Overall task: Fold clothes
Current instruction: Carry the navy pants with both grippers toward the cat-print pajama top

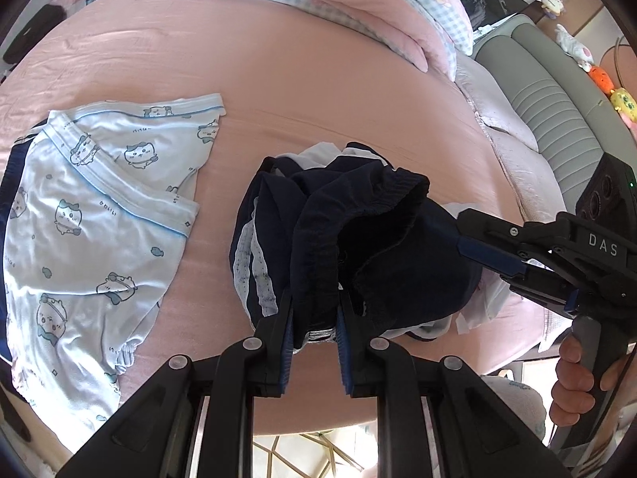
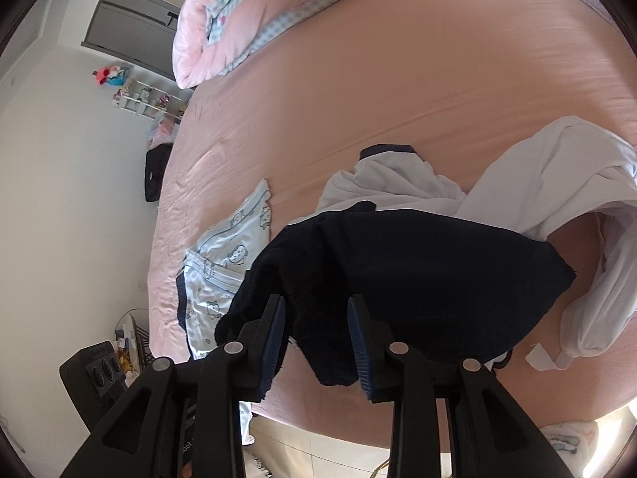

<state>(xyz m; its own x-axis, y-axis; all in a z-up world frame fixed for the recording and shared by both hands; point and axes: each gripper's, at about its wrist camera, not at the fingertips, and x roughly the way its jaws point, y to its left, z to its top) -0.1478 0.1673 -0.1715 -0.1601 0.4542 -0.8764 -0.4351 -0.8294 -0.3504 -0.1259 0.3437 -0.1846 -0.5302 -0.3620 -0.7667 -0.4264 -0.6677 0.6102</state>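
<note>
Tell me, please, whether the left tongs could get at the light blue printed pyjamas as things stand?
Probably not yet: the left tongs are clamped on the dark navy garment, which they must release first. The light blue pyjamas otherwise lie uncovered on the pink sheet beside it.

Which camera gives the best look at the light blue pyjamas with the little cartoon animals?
The left wrist view. There the light blue pyjamas lie spread over the pink bed sheet, print and blue piping clear. In the right wrist view only a narrow strip shows, partly hidden behind the dark navy garment.

Matt navy cloth shorts [image 1: 358,231] w/ ribbed waistband; smooth pink bedsheet [image 1: 278,79].
</note>
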